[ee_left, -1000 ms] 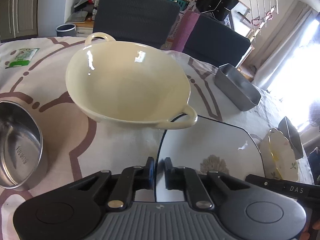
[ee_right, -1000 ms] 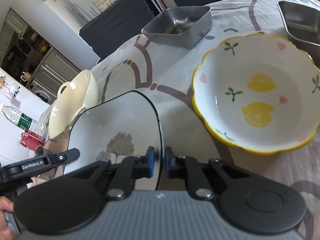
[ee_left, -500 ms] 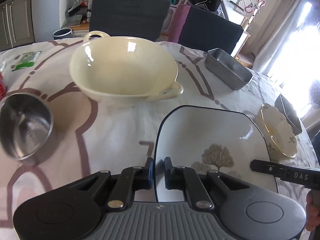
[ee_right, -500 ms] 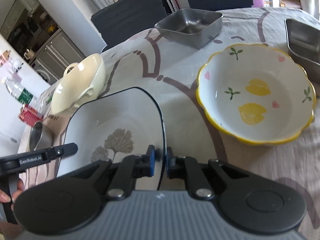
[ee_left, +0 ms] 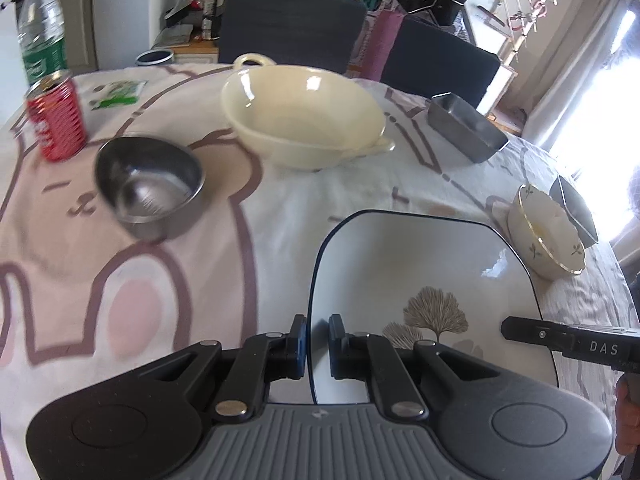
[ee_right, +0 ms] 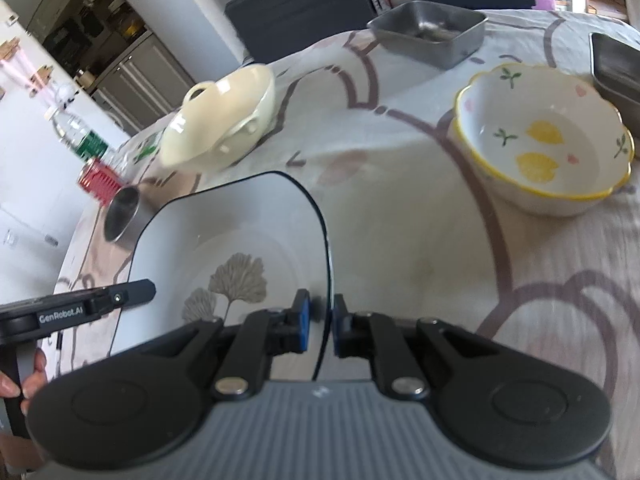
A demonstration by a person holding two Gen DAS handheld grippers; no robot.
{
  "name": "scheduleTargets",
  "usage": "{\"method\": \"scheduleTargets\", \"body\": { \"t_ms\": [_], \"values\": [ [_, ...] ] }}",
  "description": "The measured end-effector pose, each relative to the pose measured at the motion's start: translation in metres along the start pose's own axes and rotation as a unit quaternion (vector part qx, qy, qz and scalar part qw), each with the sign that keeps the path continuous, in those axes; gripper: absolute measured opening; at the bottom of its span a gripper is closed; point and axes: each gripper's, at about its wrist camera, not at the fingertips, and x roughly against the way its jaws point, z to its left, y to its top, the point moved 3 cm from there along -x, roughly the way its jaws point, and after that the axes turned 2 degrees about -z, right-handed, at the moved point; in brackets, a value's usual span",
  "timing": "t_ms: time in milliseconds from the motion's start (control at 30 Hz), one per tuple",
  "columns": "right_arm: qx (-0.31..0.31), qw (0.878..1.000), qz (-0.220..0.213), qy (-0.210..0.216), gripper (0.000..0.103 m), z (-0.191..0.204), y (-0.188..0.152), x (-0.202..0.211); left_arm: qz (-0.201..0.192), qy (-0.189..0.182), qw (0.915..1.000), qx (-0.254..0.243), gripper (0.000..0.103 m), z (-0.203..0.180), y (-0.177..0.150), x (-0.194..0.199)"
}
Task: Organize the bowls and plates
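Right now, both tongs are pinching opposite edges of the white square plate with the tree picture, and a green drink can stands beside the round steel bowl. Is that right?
Nearly. The drink can is red, not green, as the left wrist view shows. The rest holds: the left tongs and right tongs pinch opposite edges of the white square plate with the tree picture, and the can stands beside the round steel bowl.

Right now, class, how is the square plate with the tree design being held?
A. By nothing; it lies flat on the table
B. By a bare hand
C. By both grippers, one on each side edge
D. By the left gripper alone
C: the left gripper and the right gripper each pinch a side edge of the square plate.
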Motion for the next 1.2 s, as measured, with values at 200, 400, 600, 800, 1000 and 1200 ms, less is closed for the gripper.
{"method": "scheduleTargets", "body": {
  "t_ms": [200, 400, 600, 800, 1000, 1200],
  "values": [
    [0.007, 1.0, 0.022, 0.002, 0.014, 0.011, -0.013, -0.005, 0.011, 0.006, 0.9999, 0.003, 0.011, 0.008, -0.019, 0.011],
    [0.017, 0.999, 0.03, 0.005, 0.014, 0.023, -0.023, -0.004, 0.012, 0.007, 0.9999, 0.009, 0.011, 0.016, -0.029, 0.019],
    [0.021, 0.999, 0.042, 0.007, 0.014, 0.032, -0.032, -0.004, 0.017, 0.01, 0.9998, 0.005, 0.012, 0.021, -0.037, 0.022],
    [0.031, 0.998, 0.052, 0.001, 0.014, 0.038, -0.038, -0.005, 0.028, 0.015, 0.9995, -0.007, 0.014, 0.02, -0.042, 0.018],
    [0.038, 0.997, 0.061, -0.008, 0.014, 0.037, -0.041, -0.01, 0.042, 0.019, 0.9987, -0.022, 0.015, 0.016, -0.046, 0.01],
    [0.039, 0.997, 0.073, -0.012, 0.015, 0.035, -0.043, -0.014, 0.041, 0.019, 0.9985, -0.031, 0.015, 0.014, -0.045, 0.008]
  ]
}}
